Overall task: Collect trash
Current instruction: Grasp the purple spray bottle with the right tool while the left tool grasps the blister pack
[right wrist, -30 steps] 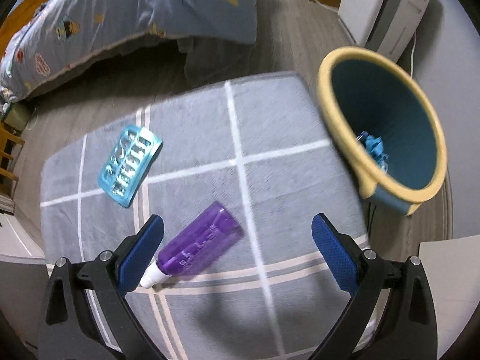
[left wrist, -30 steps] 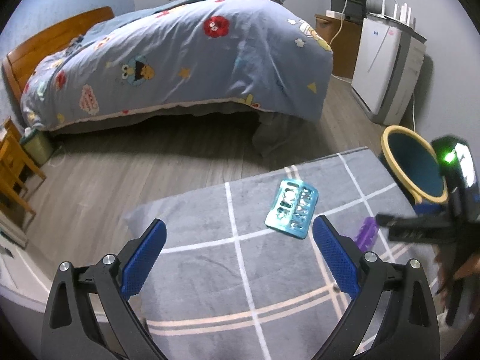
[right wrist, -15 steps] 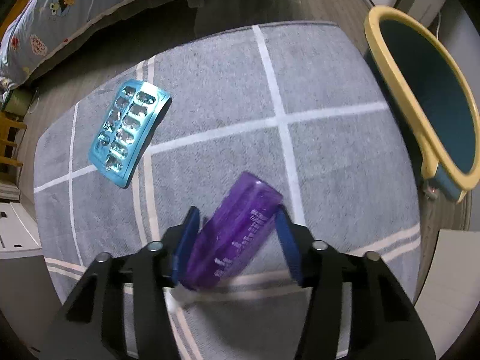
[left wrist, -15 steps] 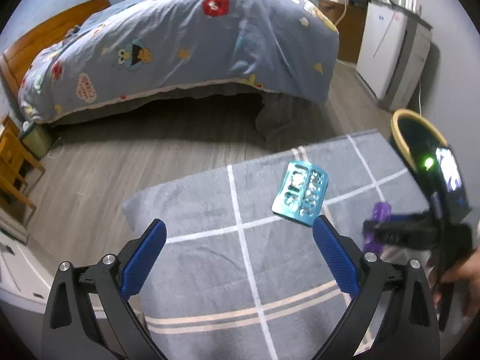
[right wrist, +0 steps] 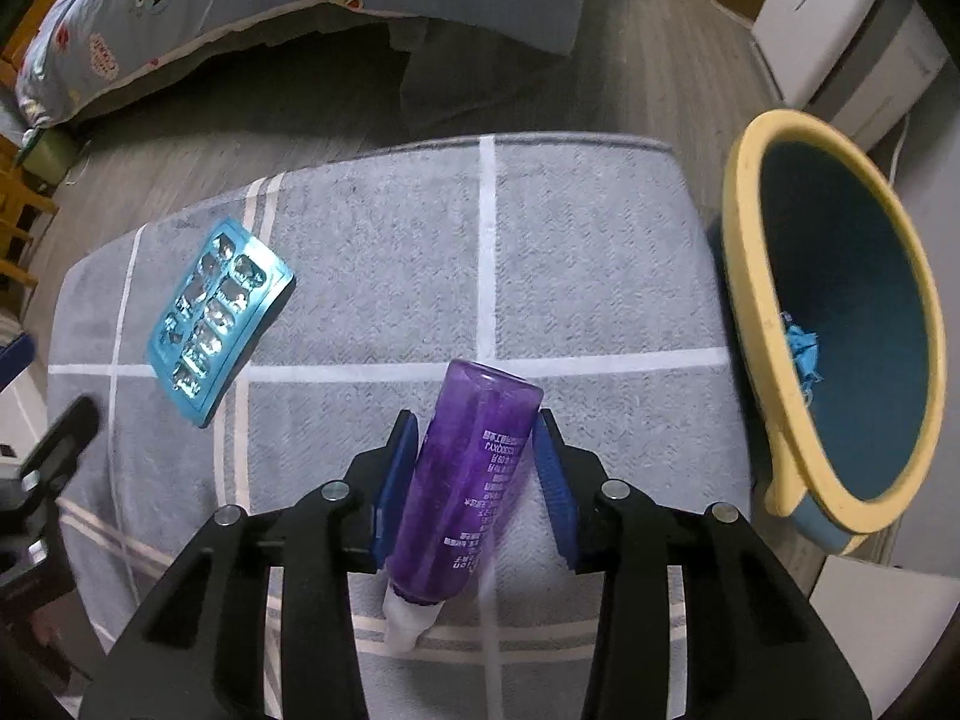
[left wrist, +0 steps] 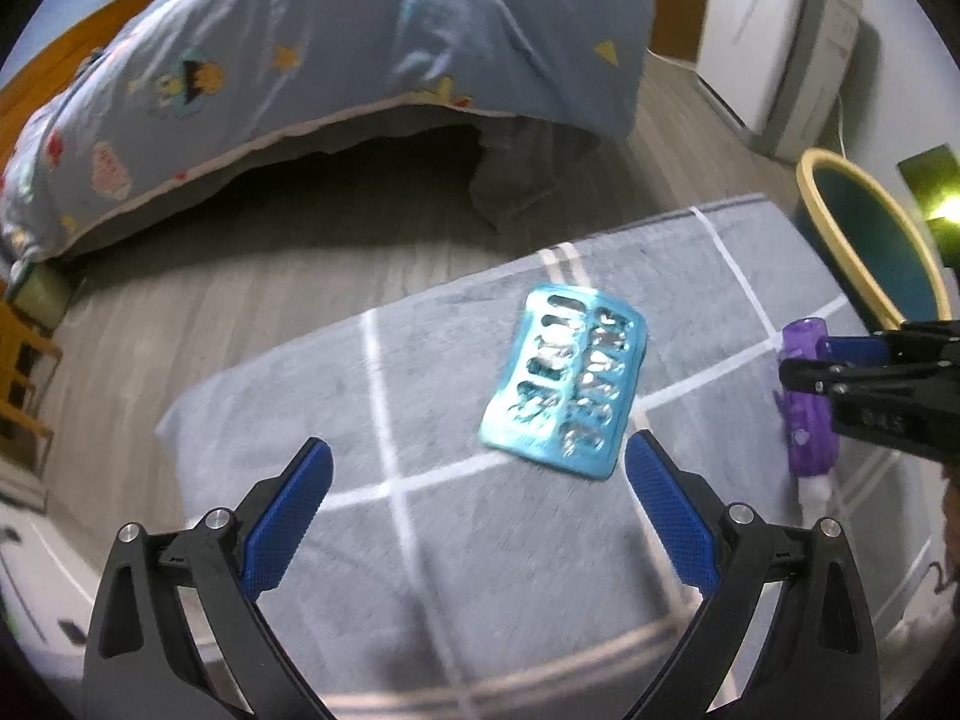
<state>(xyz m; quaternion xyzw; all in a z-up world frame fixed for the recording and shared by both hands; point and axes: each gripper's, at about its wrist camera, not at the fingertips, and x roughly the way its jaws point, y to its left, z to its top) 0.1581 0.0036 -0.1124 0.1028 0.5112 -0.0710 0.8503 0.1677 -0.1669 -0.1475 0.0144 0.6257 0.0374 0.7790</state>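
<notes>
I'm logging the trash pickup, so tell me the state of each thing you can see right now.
Purple bottle: lying on the grey rug, between the right gripper's pads.
Right gripper: jaws opening slightly, pads against the bottle.
Blister pack: flat on the rug, untouched.
Left gripper: open, empty, near the pack.
Bin: open, blue scrap inside.

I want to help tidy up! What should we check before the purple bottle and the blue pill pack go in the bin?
1. Purple bottle between the right gripper pads: ok, though the jaws are opening slightly.
2. Bottle lifted off the grey rug: cannot tell.
3. Yellow-rimmed bin open and beside the rug: ok.
4. Room in the bin: ok, only a blue scrap inside.
5. Left gripper open: ok.
6. Blue blister pack between the left gripper's pads: not ok, it lies ahead of them.
</notes>
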